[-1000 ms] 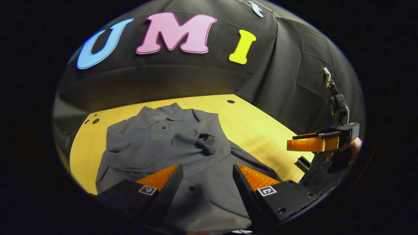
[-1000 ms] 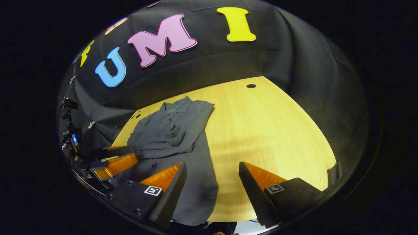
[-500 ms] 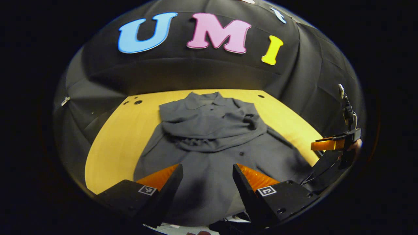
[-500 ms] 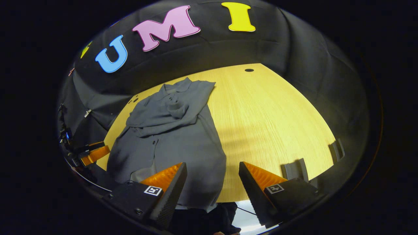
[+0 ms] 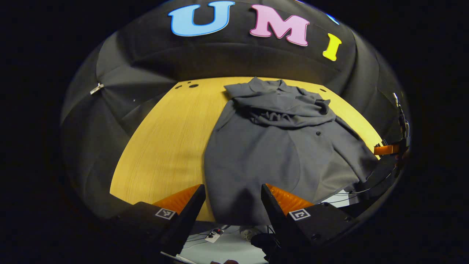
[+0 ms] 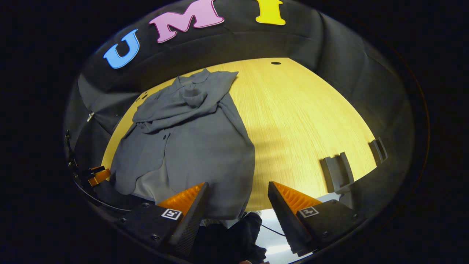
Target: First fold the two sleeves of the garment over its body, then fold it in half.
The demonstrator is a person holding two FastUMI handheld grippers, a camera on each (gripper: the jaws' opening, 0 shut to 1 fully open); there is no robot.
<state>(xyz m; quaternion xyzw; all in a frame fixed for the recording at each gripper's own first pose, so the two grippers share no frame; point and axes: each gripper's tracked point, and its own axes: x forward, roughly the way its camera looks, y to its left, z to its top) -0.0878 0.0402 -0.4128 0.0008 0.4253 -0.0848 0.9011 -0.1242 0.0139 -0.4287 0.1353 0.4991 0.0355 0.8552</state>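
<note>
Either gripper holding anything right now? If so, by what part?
Nothing held. The left gripper and right gripper are both open, above the near hem of the shirt, fabric lying on the table.

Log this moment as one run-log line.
left gripper: open, empty | right gripper: open, empty | shirt: sleeves folded over body, hem at near table edge | half-fold: not done

This is a test booth, like a small lab, not a home. Black cloth [image 5: 121,110] hangs like a wall all around a bare wooden table [image 5: 165,139] with little round holes [image 5: 193,85] in it, and a metal clip [image 5: 96,88] pins the cloth. Small dark holders [image 6: 337,171] are fixed at the table's edge, and wires [image 5: 351,192] hang down by a pale floor [image 5: 227,249] below it.
</note>
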